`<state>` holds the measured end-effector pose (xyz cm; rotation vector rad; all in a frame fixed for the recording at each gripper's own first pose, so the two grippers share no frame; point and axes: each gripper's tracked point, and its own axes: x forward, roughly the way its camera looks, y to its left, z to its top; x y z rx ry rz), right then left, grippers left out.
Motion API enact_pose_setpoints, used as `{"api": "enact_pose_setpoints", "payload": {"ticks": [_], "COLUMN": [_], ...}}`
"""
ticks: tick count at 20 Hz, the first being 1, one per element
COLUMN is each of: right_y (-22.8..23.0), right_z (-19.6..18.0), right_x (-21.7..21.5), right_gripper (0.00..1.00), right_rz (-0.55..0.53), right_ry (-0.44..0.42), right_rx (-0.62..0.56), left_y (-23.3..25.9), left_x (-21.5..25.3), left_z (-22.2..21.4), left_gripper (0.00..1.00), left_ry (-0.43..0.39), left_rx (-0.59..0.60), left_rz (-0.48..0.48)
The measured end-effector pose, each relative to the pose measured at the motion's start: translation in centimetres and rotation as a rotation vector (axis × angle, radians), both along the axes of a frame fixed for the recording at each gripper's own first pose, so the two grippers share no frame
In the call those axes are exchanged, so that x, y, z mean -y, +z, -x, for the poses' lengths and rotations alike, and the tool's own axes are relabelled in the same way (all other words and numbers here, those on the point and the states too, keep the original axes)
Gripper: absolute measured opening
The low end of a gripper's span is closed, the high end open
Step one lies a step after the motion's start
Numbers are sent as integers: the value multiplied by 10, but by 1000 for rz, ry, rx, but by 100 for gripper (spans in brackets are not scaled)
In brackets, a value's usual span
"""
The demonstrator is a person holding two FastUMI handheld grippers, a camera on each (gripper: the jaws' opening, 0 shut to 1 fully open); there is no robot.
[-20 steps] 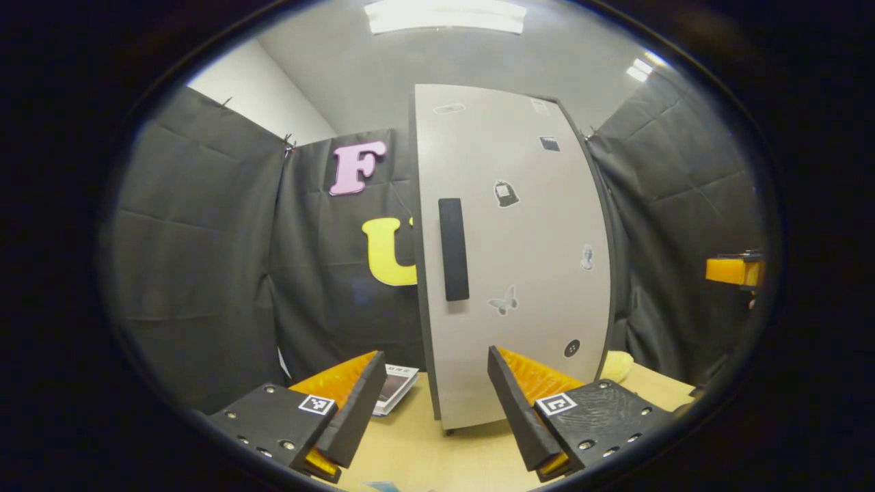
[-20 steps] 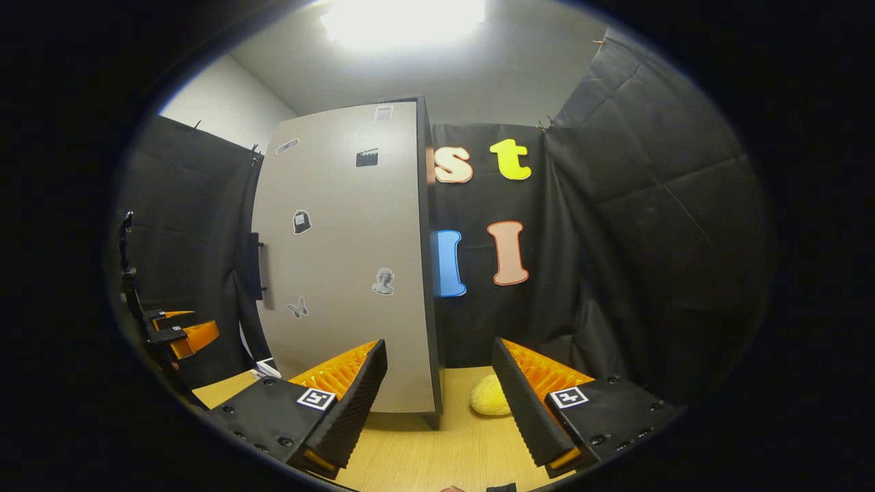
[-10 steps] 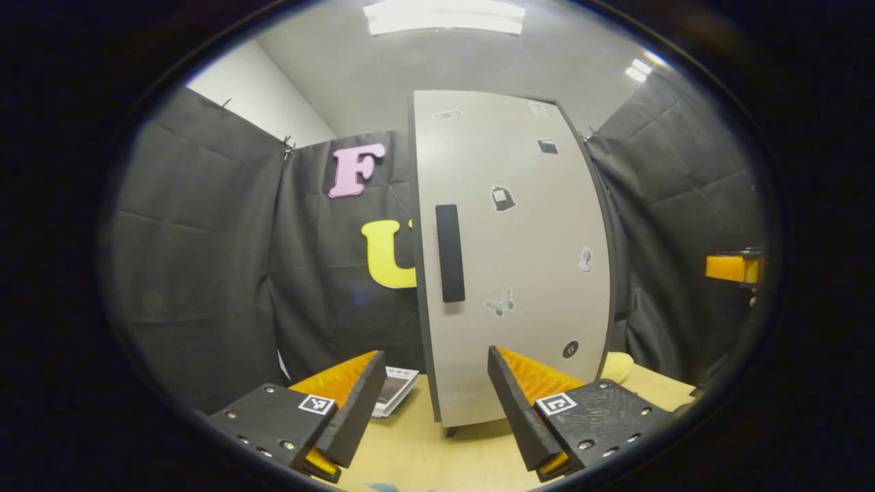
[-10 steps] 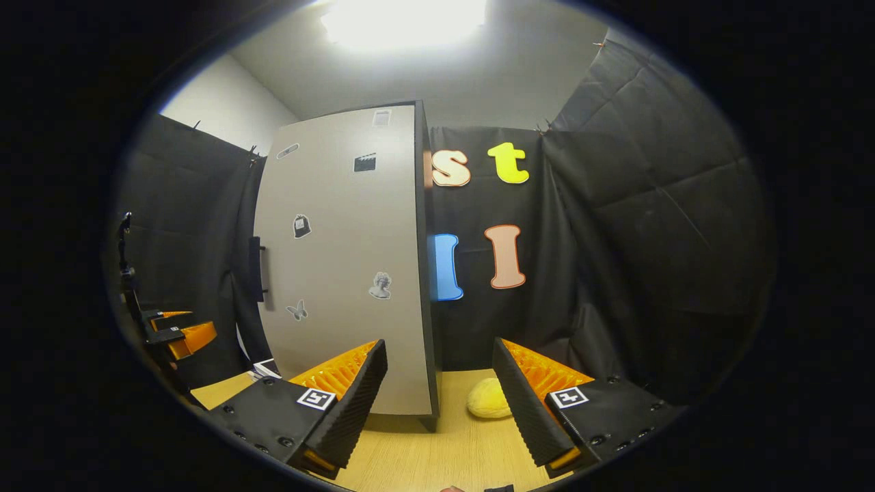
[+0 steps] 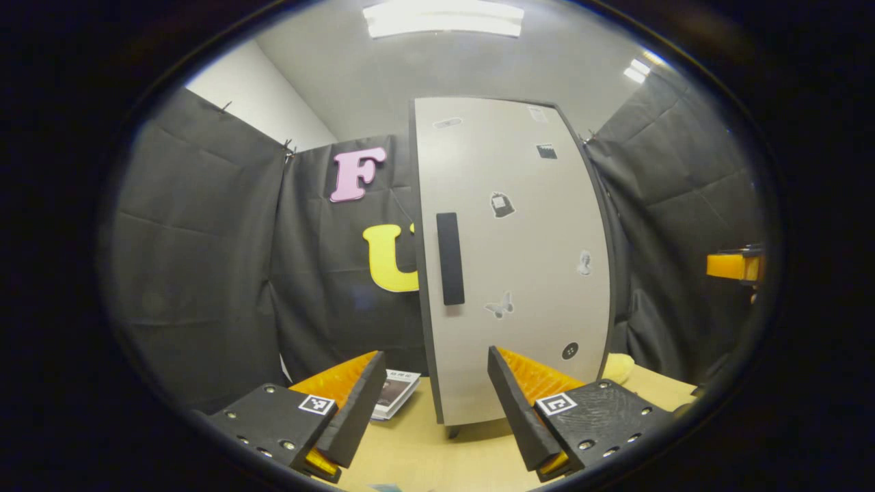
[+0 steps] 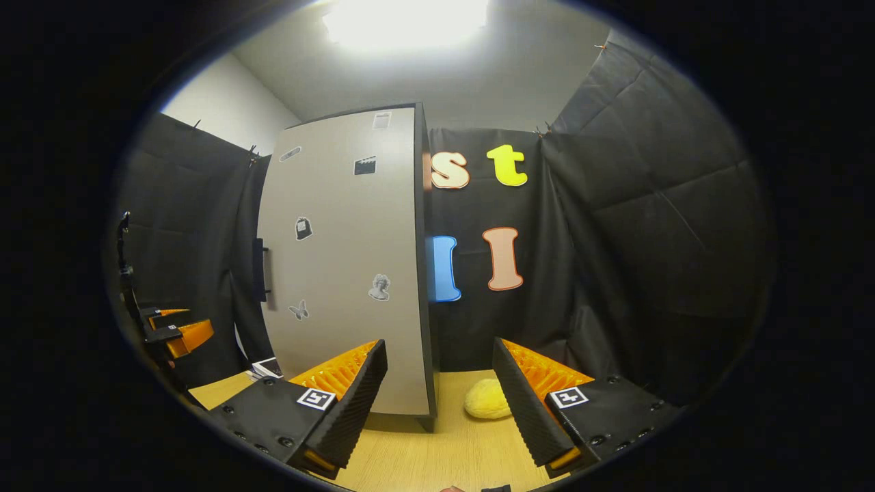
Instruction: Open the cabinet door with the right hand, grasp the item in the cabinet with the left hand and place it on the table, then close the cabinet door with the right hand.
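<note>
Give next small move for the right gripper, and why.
Probably swing the right gripper left toward the black vertical bar handle on the pale grey cabinet door. The door looks closed, the jaws are open and empty, and they now point at the door's hinge-side edge.

text: none legible | cabinet door (image 5: 519, 273) stickers — pictures only

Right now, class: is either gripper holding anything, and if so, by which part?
Nothing is held. The left gripper and right gripper are both open and empty, short of the cabinet door; its handle is untouched.
</note>
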<state>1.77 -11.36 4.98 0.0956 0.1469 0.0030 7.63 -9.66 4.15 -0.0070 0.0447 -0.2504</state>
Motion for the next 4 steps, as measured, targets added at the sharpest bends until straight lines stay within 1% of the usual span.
{"api": "enact_pose_setpoints", "payload": {"ticks": [4], "right_y": [-2], "right_z": [-4], "right_x": [-8], "right_gripper": [98], "right_rz": [12], "right_ry": [-2], "right_rx": [6], "left_y": [2], "left_x": [-4], "left_z": [0], "left_gripper": [89], "left_ry": [4], "left_rx": [3], "left_rz": [9]}}
